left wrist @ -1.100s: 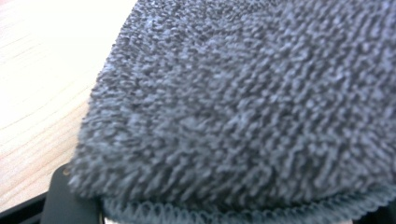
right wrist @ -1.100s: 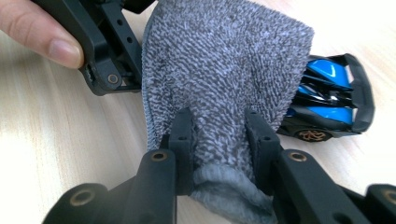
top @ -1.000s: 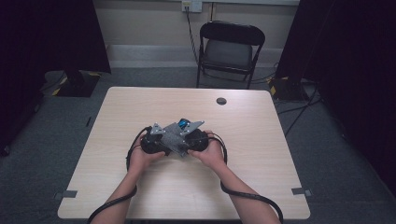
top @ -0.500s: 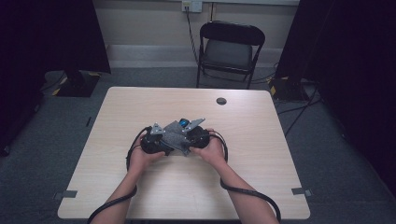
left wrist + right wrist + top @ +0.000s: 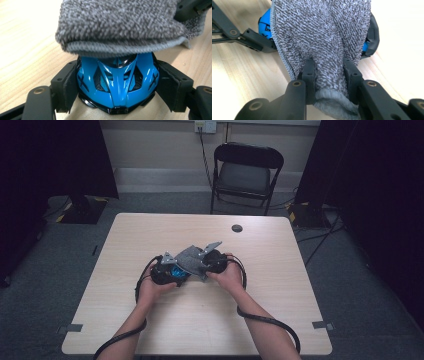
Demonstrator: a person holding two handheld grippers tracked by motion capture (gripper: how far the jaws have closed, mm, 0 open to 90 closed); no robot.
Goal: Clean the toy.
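Note:
A glossy blue toy car [image 5: 117,82] with black trim sits between the pads of my left gripper [image 5: 117,87], which is shut on its two sides. A grey terry cloth [image 5: 120,27] lies over the car's far end. My right gripper [image 5: 329,75] is shut on a bunched fold of that cloth [image 5: 322,32], and past it the blue car [image 5: 264,25] peeks out at the cloth's edge. In the high view both grippers meet at the middle of the table, with the cloth [image 5: 189,257] draped over the car [image 5: 175,271].
The light wooden table [image 5: 125,235] carries a small dark round disc [image 5: 237,228] near its far edge. A black folding chair [image 5: 245,175] stands behind the table. Black cables [image 5: 270,321] trail from both grippers toward the near edge.
The cloth and both grippers have shifted slightly over the car; the hands stay at the middle of the table.

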